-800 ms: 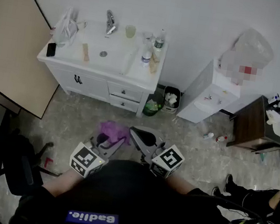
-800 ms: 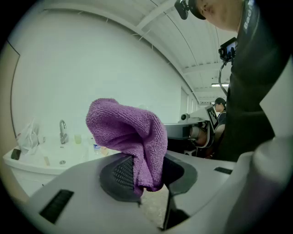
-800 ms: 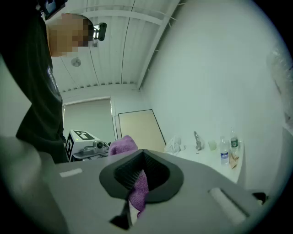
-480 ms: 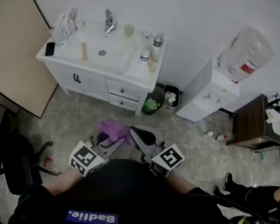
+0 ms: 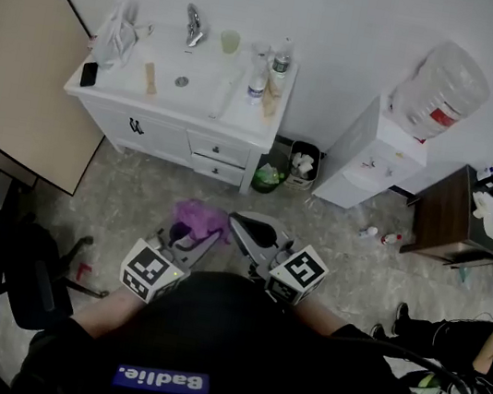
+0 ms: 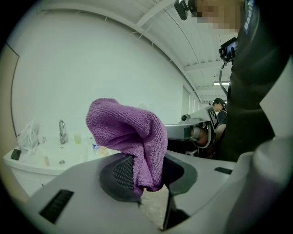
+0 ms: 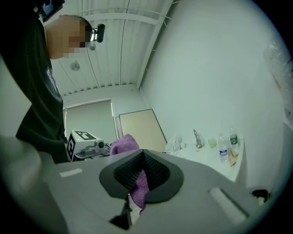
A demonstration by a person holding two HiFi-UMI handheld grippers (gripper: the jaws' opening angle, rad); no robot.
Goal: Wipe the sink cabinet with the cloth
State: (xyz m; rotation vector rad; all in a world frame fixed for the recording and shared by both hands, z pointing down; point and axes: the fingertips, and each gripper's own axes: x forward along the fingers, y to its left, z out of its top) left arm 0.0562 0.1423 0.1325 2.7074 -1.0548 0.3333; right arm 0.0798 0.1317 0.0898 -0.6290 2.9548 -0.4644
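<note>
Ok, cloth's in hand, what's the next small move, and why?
Probably bring the purple cloth forward to the sink cabinet. The left gripper is clamped on it, it also sits between the right gripper's jaws, and the cabinet stands a stretch of floor away, so nothing can be wiped from here.

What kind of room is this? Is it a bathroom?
Probably a washing corner in a workroom, though I can't be sure. There is a white sink cabinet with a faucet, a water dispenser with a big bottle on top, and a small trash bin between them.
</note>
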